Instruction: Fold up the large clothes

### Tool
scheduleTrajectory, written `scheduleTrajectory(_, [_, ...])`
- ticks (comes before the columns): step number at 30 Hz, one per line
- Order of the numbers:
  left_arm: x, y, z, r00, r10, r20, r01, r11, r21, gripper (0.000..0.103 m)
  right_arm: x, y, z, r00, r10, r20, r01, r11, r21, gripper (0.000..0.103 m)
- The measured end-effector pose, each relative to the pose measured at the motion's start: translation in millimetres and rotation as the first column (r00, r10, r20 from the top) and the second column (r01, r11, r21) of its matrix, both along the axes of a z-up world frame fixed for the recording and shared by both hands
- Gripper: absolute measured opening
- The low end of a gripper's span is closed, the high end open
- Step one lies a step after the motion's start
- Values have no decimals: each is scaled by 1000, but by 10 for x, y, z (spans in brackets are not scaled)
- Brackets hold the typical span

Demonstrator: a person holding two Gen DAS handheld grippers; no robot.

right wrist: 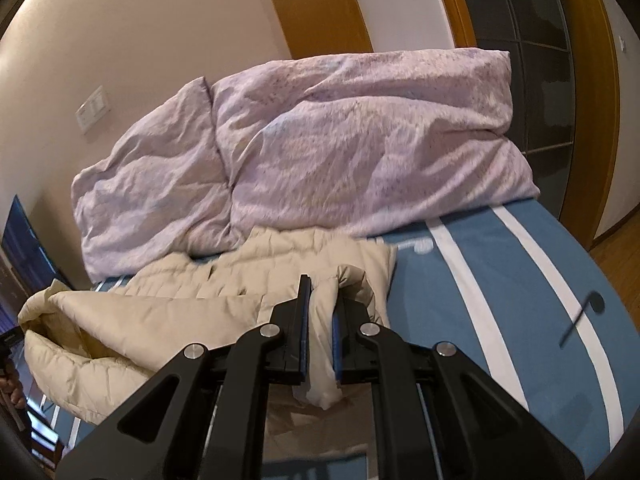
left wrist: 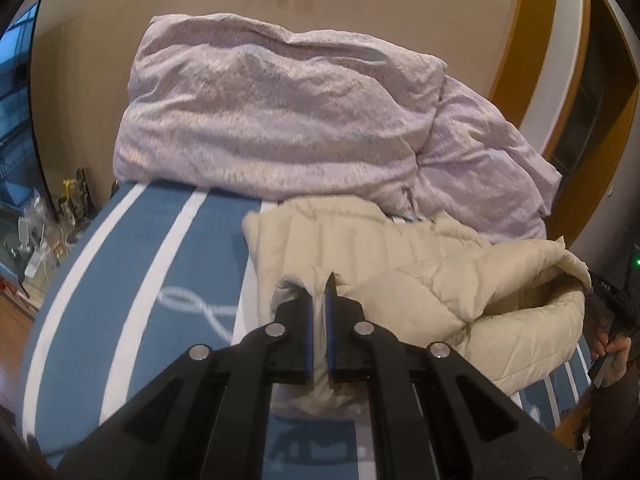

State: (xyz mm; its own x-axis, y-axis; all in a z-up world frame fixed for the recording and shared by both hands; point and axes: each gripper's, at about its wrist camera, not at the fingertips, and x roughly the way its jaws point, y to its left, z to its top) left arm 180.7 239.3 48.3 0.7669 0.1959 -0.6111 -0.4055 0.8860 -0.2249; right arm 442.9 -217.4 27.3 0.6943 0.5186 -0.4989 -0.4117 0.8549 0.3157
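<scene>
Left wrist view, far left: a striped blue bed sheet (left wrist: 132,280) covers the mattress, bare on this side. Centre: the left gripper (left wrist: 319,304) is pinched tight on a gathered edge of the cream quilted jacket (left wrist: 420,280), a tuft of fabric standing between the blue pads (left wrist: 308,336). The jacket lies on the sheet just in front of a heaped lilac duvet (left wrist: 280,112) and bulges toward the right, where a hand (left wrist: 612,356) shows at the frame edge.

Right wrist view, left: the jacket (right wrist: 140,320) sags in a loose pouch. Centre: the right gripper (right wrist: 320,312) is likewise clamped on a fold of the jacket's other edge, cloth pressed between its pads. Right: open striped sheet (right wrist: 500,280), with the duvet (right wrist: 360,140) behind.

The step appears to be carrying one edge of the jacket over for a fold. To do it well, both held points should travel level and together, kept apart enough to hold the span taut, so the slack middle does not bunch. The padded fabric is slippery and bulky; the grip should hold until the edge lies flat.
</scene>
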Motion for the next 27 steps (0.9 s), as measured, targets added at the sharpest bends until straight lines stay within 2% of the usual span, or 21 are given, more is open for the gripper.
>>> scheduleTrajectory(6, [569, 262, -86, 999, 25, -26, -24, 999, 21, 5, 532, 270, -141, 999, -32, -3, 32, 999, -29, 9])
scheduleTrajectory(16, [1349, 622, -518, 993, 72, -95, -71, 997, 18, 5, 1177, 649, -532, 995, -57, -81, 52, 997, -60, 9])
scheduleTrajectory(18, [1441, 690, -611, 991, 80, -106, -80, 997, 2, 5, 1277, 674, -612, 992, -62, -112, 57, 998, -39, 10])
scheduleTrajectory(21, [1543, 825, -760, 988, 99, -117, -107, 992, -64, 10, 1414, 633, -699, 978, -54, -200, 64, 997, 44, 18])
scheduleTrajectory(24, [1535, 968, -793, 989, 108, -99, -124, 976, -177, 16, 1448, 474, -692, 964, -33, -265, 81, 981, 175, 35])
scheduleTrajectory(25, [1516, 987, -774, 989, 110, -93, -127, 973, -190, 23, 1421, 403, -657, 964, -28, -266, 87, 973, 214, 50])
scheduleTrajectory(26, [1494, 995, -745, 990, 113, -87, -128, 972, -196, 32, 1370, 338, -604, 968, -42, -249, 101, 968, 230, 73])
scheduleTrajectory(27, [1434, 990, -682, 990, 120, -76, -132, 973, -187, 39, 1306, 288, -544, 974, -67, -218, 117, 966, 229, 81])
